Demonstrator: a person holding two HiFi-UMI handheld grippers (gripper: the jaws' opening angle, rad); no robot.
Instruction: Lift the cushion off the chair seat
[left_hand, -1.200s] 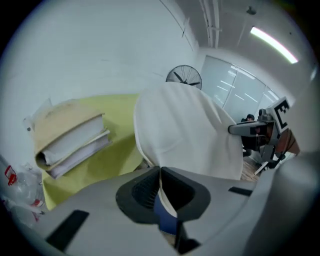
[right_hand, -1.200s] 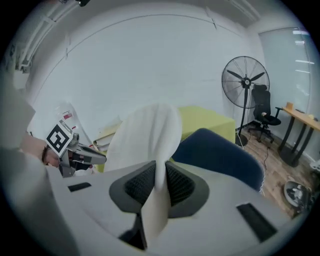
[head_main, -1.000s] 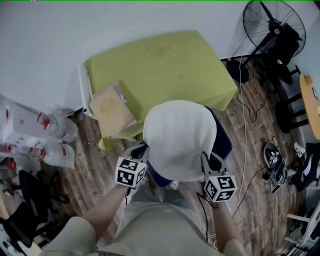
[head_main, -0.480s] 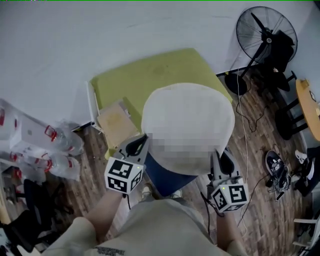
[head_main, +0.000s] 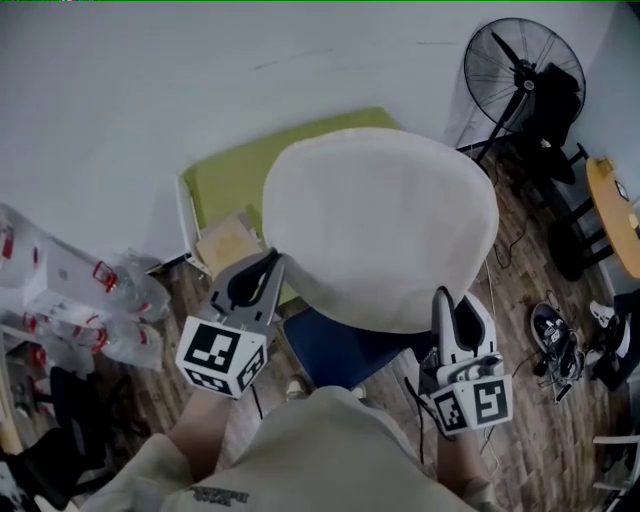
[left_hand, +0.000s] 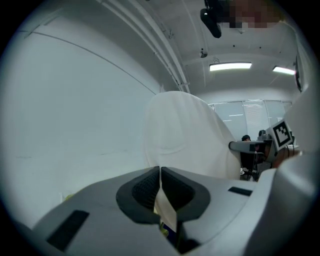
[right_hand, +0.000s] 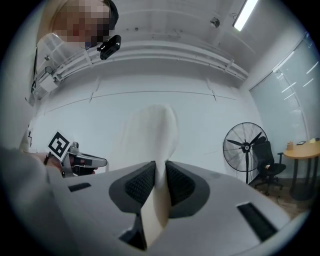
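Observation:
A round white cushion (head_main: 380, 225) hangs in the air above the blue chair seat (head_main: 345, 350), held up at both near edges. My left gripper (head_main: 268, 262) is shut on the cushion's left edge, and in the left gripper view the white fabric (left_hand: 185, 135) rises from between the closed jaws of the gripper (left_hand: 160, 175). My right gripper (head_main: 445, 300) is shut on the right edge. In the right gripper view the cushion (right_hand: 150, 135) stands edge-on, pinched between the jaws of the gripper (right_hand: 160, 172).
A table under a green cloth (head_main: 225, 175) stands against the wall behind the chair, with a cardboard box (head_main: 228, 243) at its corner. Plastic bags (head_main: 100, 290) lie at the left. A floor fan (head_main: 520, 70), shoes (head_main: 550, 330) and a wooden table (head_main: 612, 210) are at the right.
Both grippers have risen with the cushion in them. It has come up off the blue seat toward the head camera and now covers more of the green table.

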